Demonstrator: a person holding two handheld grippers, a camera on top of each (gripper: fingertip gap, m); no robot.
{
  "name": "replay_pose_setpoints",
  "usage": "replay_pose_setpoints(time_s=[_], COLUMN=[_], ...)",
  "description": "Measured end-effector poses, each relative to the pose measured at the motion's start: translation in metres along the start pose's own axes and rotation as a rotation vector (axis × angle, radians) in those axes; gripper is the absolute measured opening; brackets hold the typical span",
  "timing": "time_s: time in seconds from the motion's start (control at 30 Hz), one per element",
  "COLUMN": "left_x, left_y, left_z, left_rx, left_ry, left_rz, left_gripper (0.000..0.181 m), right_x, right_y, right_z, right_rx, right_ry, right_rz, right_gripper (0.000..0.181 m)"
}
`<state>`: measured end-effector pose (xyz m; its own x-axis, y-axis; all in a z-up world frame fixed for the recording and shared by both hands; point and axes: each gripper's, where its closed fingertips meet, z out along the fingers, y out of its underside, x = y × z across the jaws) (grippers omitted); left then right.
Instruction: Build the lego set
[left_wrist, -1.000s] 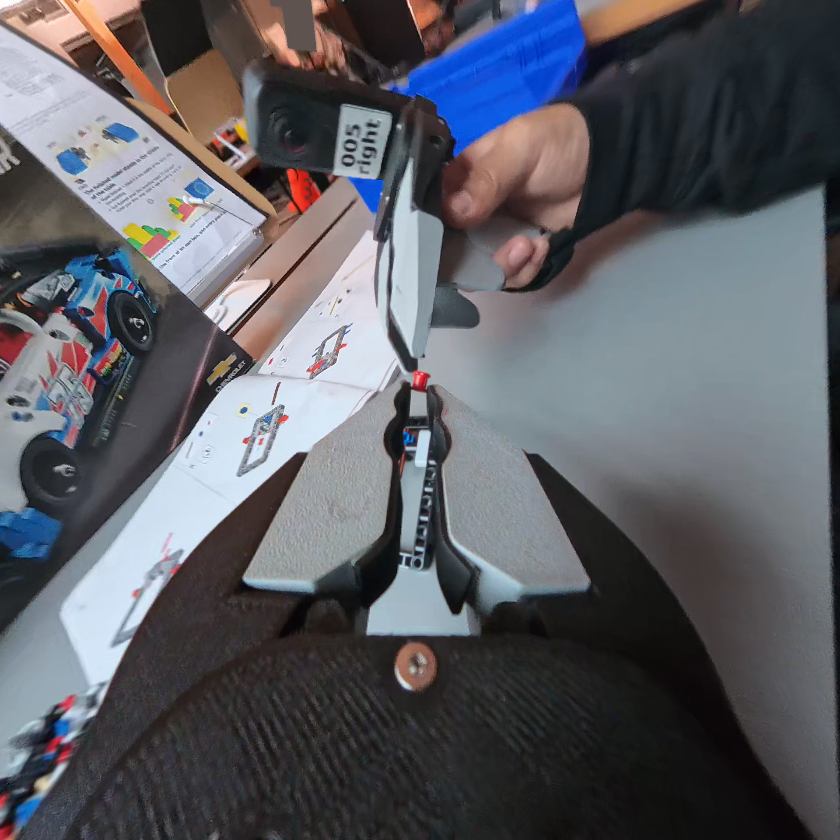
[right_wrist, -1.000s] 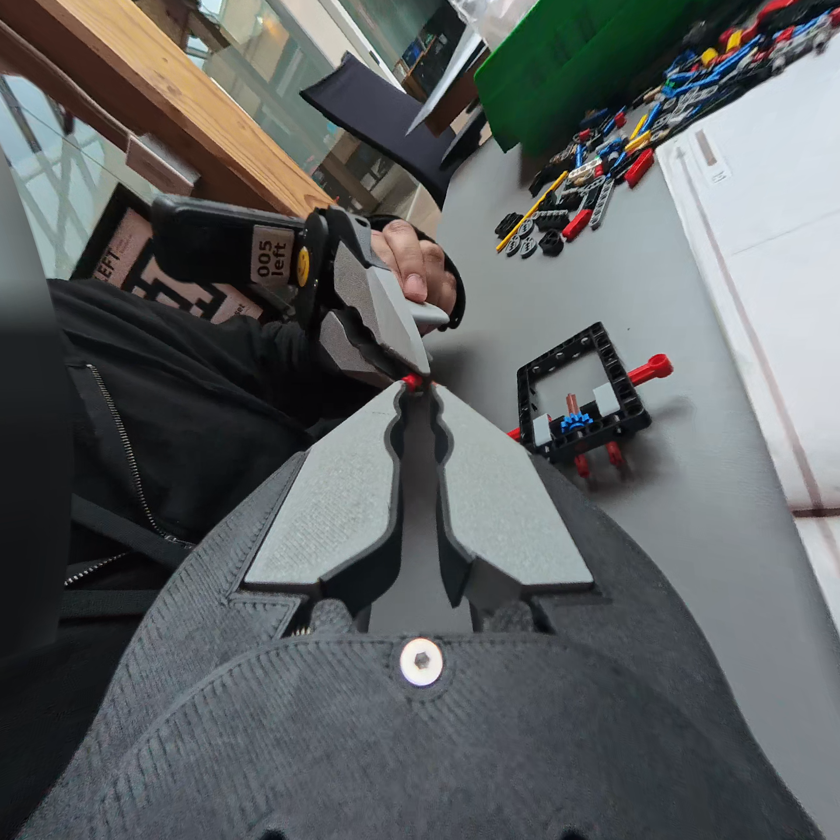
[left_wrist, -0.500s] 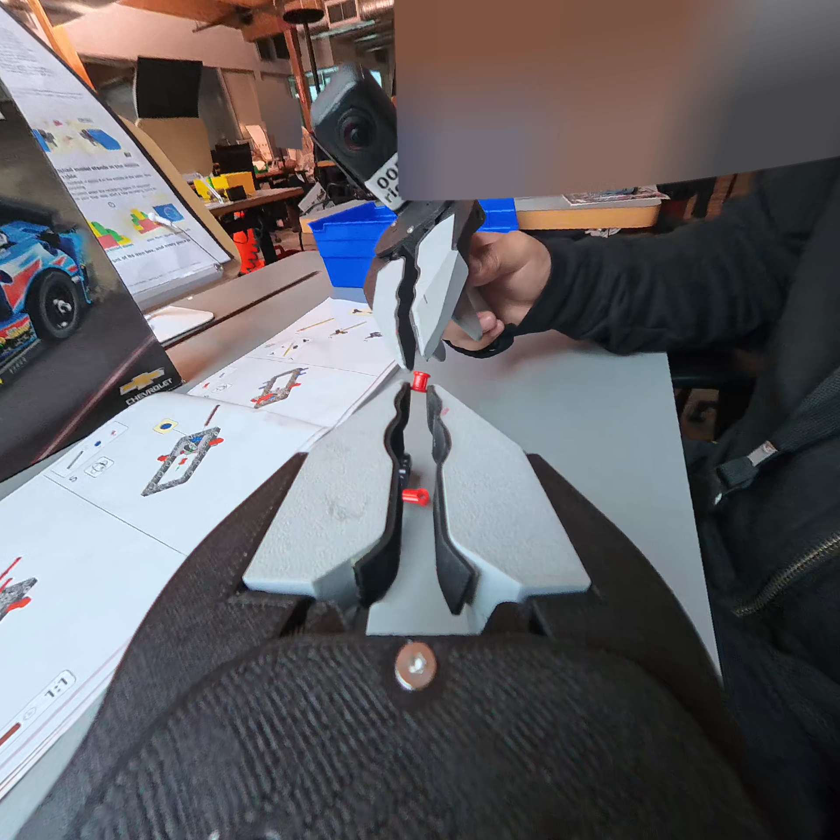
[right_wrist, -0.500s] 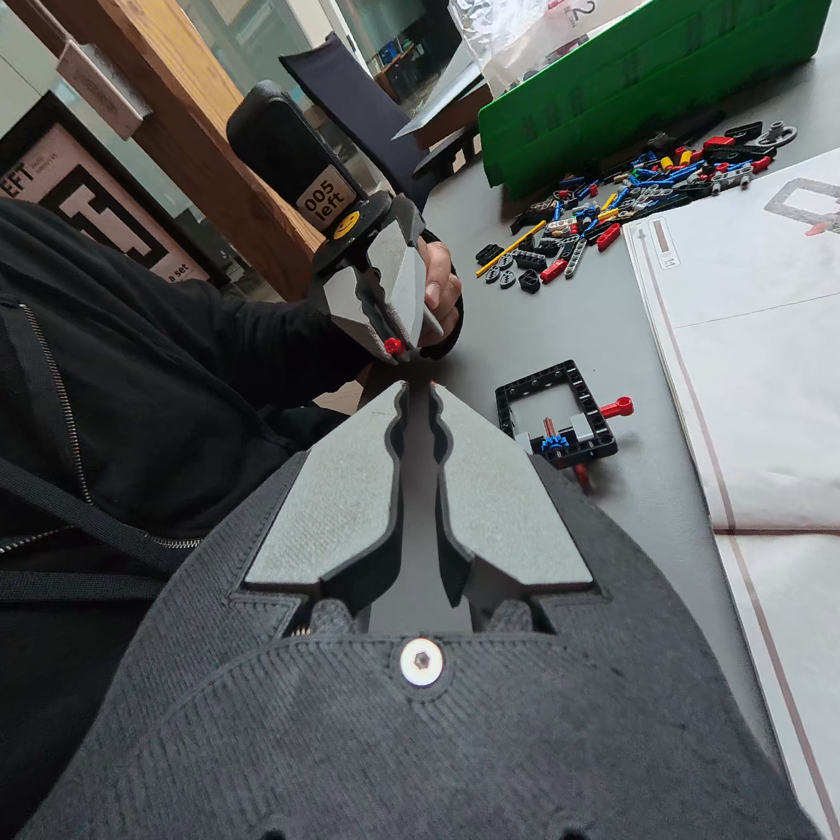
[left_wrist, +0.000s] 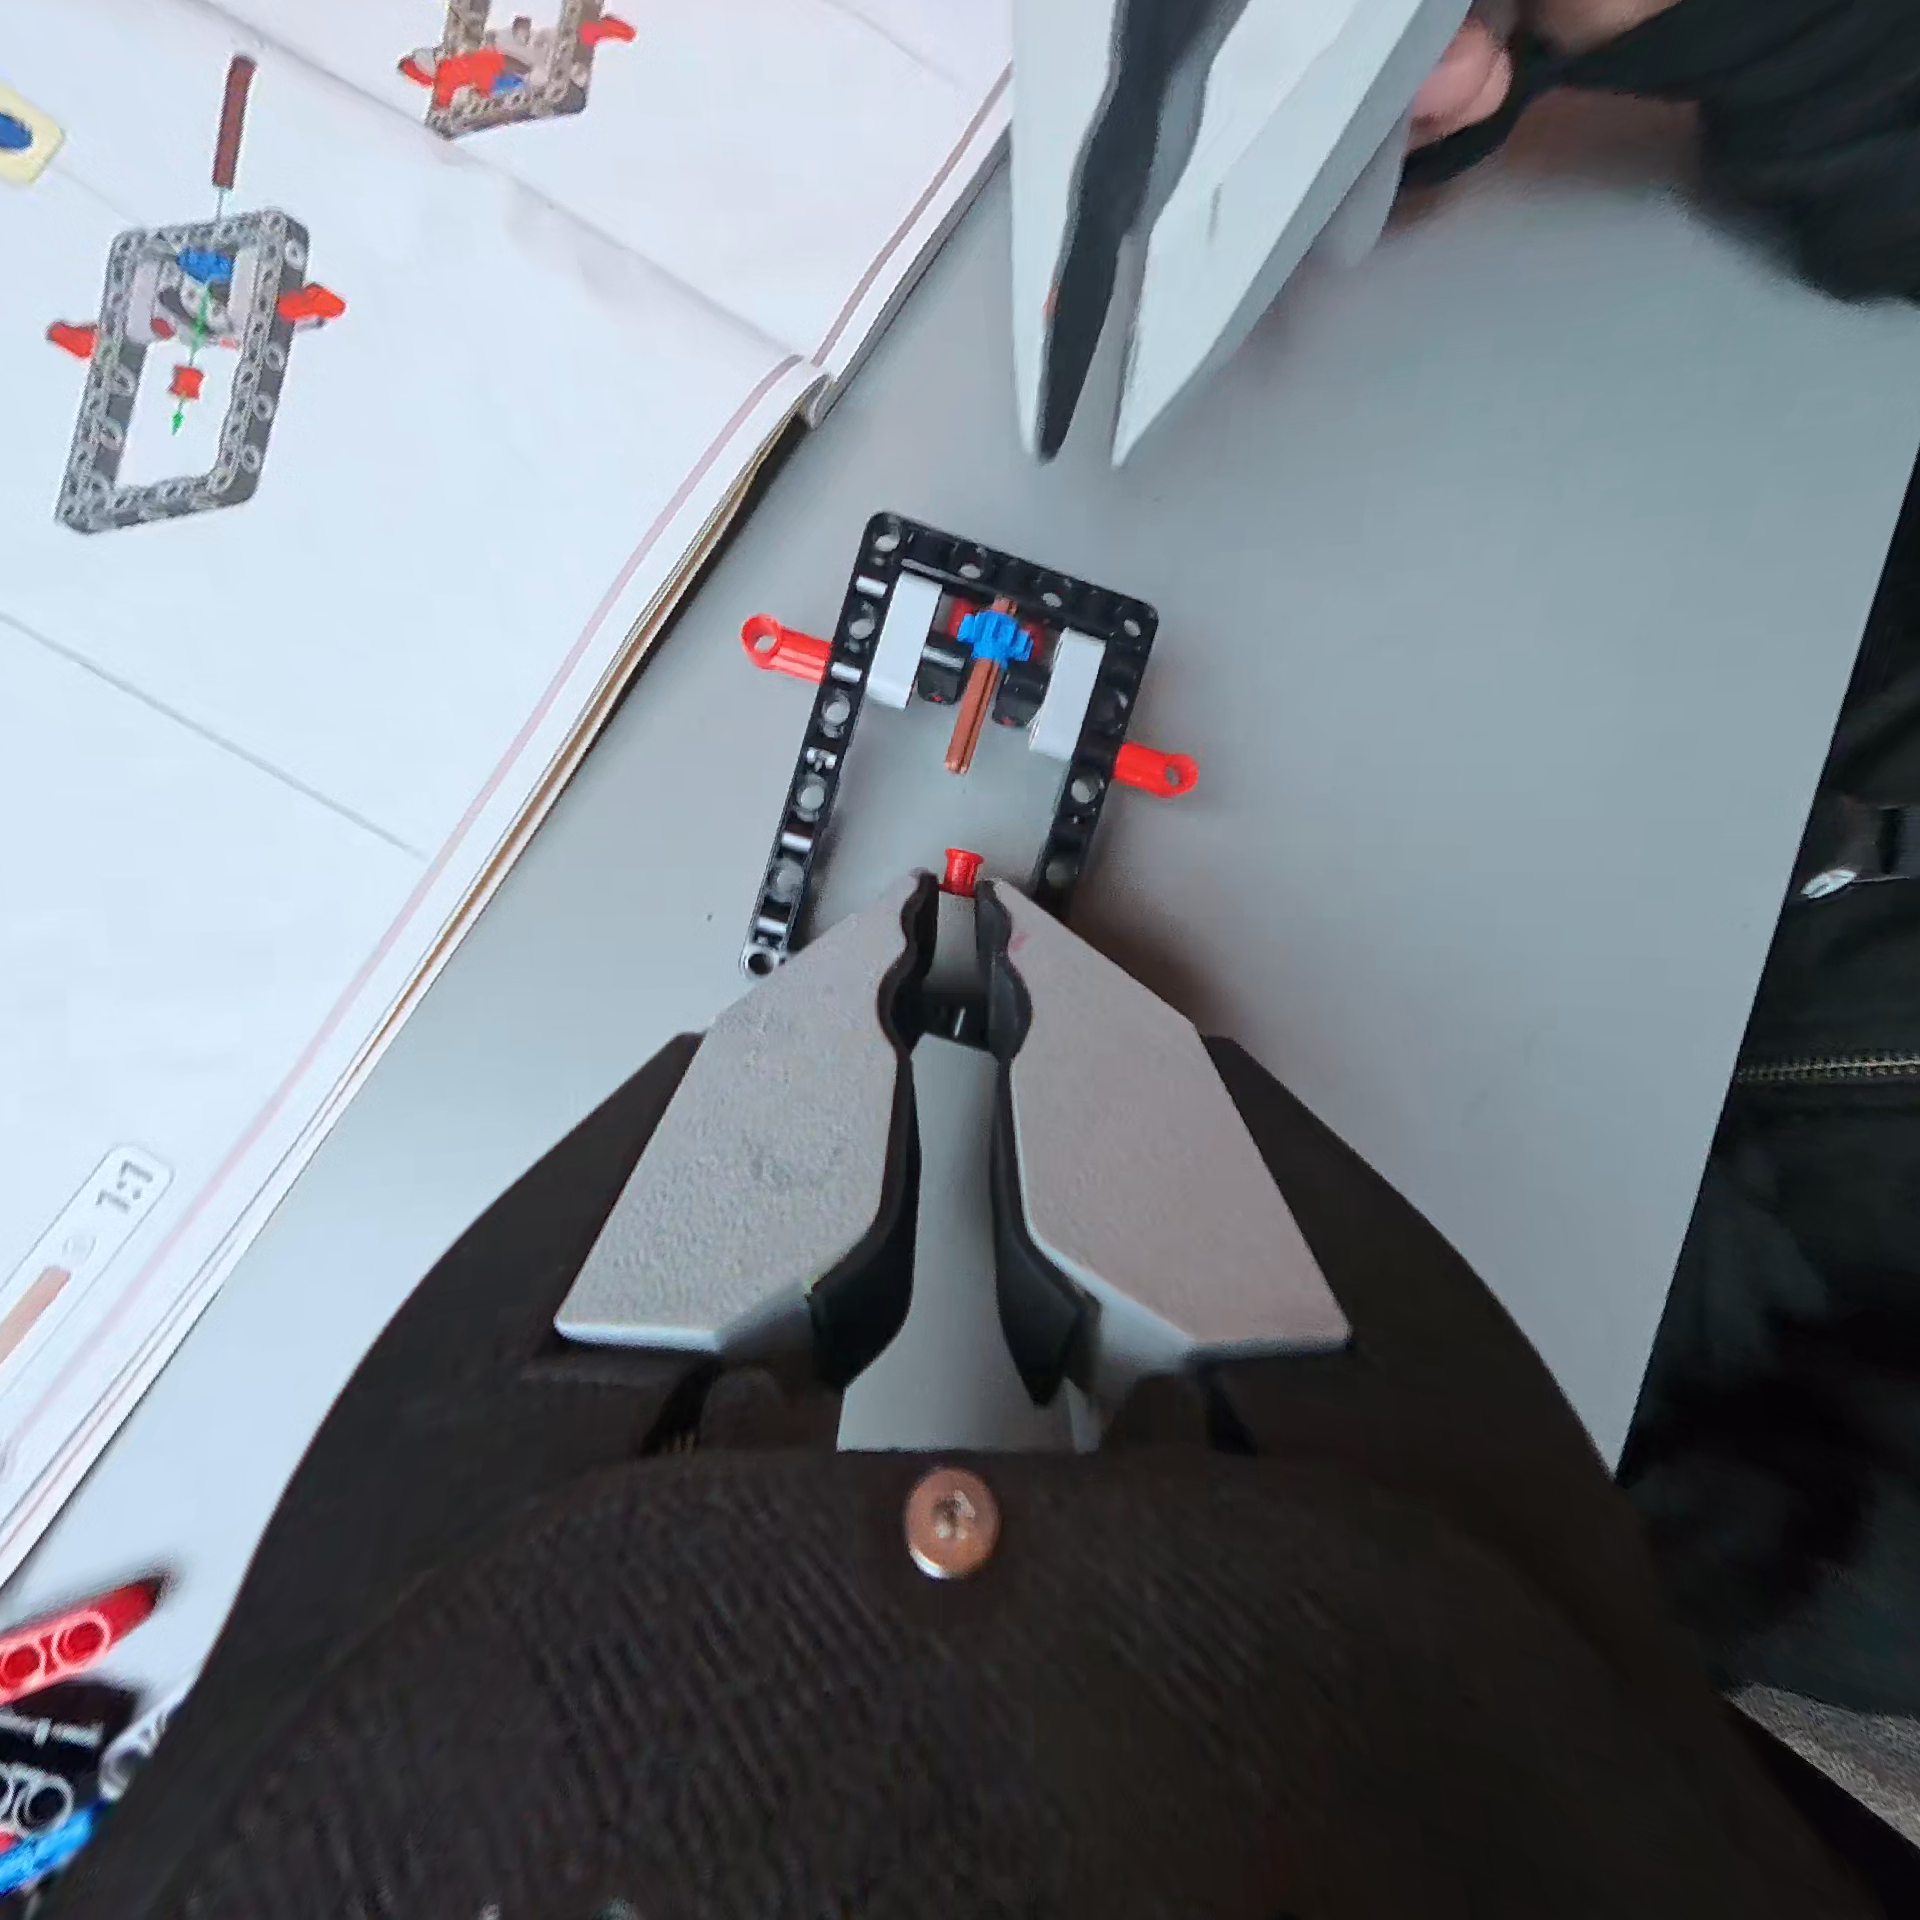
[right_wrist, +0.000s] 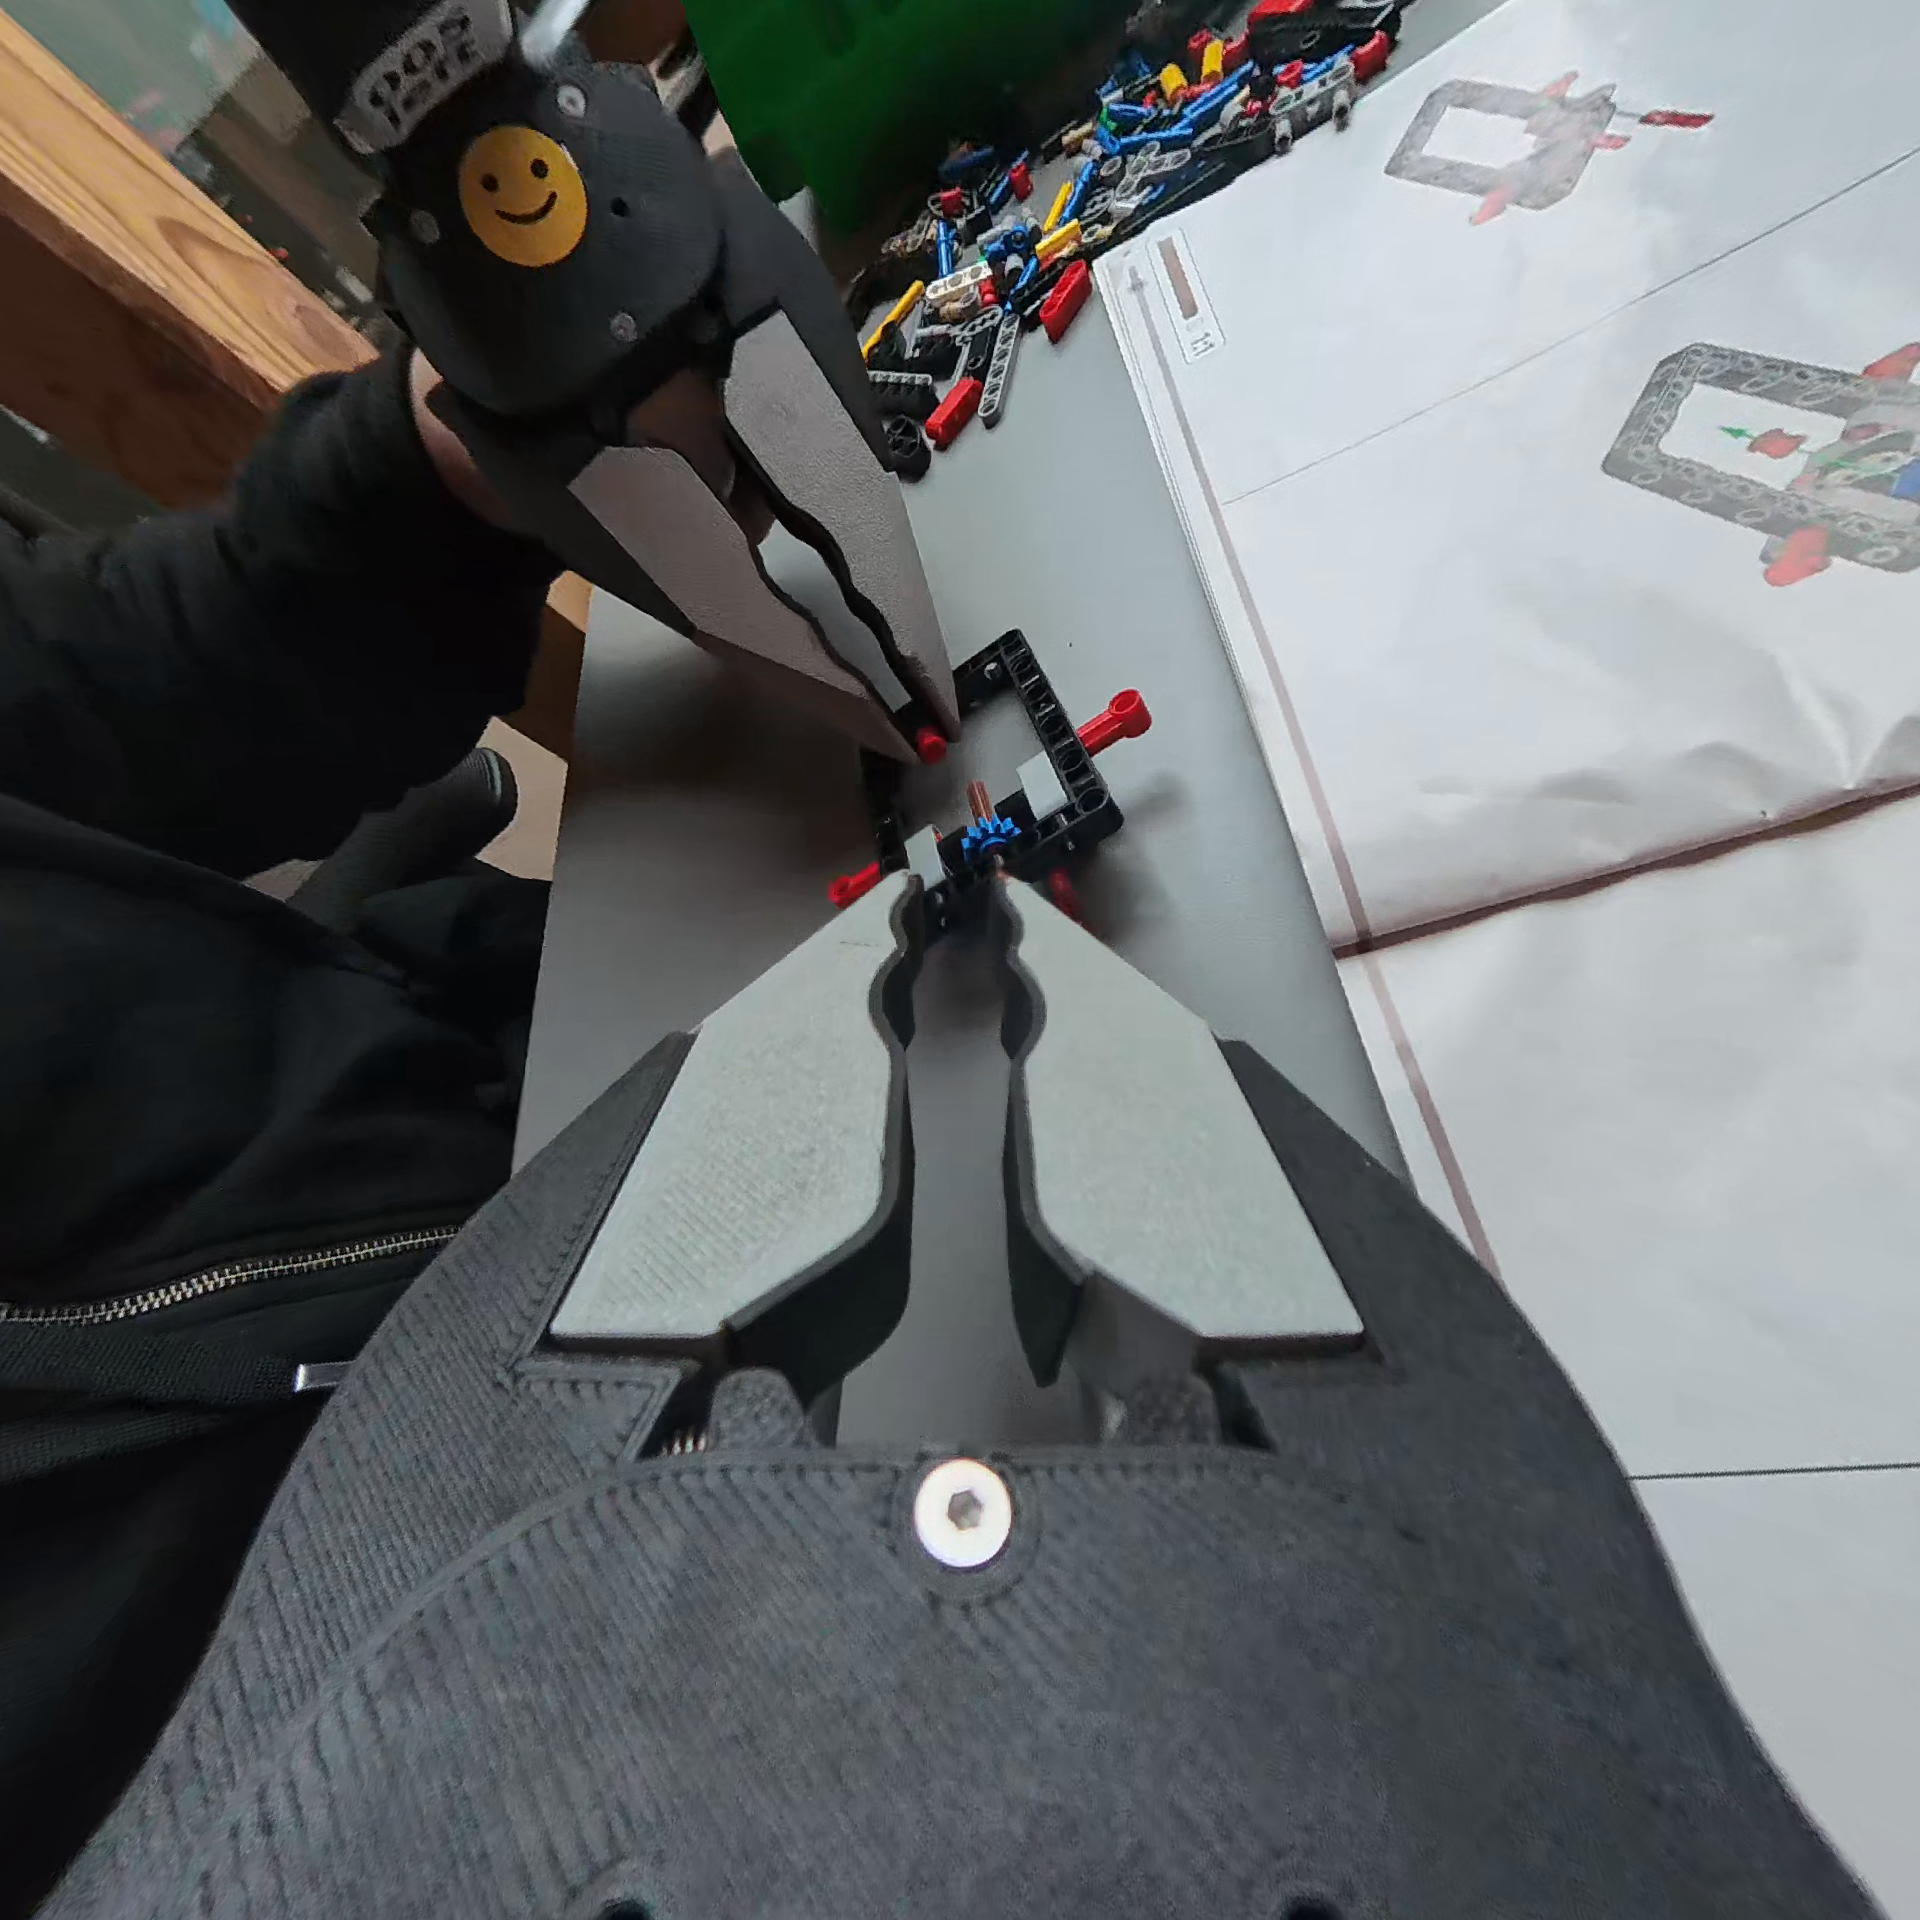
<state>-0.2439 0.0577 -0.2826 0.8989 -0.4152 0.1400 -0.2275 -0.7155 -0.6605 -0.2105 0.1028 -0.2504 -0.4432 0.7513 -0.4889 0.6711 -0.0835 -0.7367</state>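
Left claw (left_wrist: 958, 902): clenched on a red pin (left_wrist: 960, 869), over the black frame (left_wrist: 831, 727).
Right claw (right_wrist: 958, 902): released, empty, at frame's far end.
Bench (left_wrist: 1455, 727): grey.

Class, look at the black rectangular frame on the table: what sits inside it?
Inside the black frame, at its far end: two light grey pieces, a blue gear on a brown axle. The rest shows bare table. The left gripper, holding a red pin, covers the frame's near end.

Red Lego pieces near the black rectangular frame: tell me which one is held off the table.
The small red bush, pinched at the left gripper tips; the two red pins stick from the frame's sides.
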Motion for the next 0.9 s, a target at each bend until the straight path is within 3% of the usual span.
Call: replay_pose_setpoints(time_s=[0.43,0.9], left_x=[0.001,-0.001], left_y=[-0.010,-0.012], left_z=[0.005,0.011], left_rx=[0.075,0.039], left_ry=[0.154,0.244], left_rz=[-0.061,-0.171], left_gripper=[0.005,0.004], right_x=[-0.001,0.004], right_y=[0.006,0.006], right_z=[0.014,0.017], right_rx=[-0.025,-0.026], right_ry=[-0.041,-0.048], right_rz=[0.064,0.098], right_gripper=[0.011,0.010])
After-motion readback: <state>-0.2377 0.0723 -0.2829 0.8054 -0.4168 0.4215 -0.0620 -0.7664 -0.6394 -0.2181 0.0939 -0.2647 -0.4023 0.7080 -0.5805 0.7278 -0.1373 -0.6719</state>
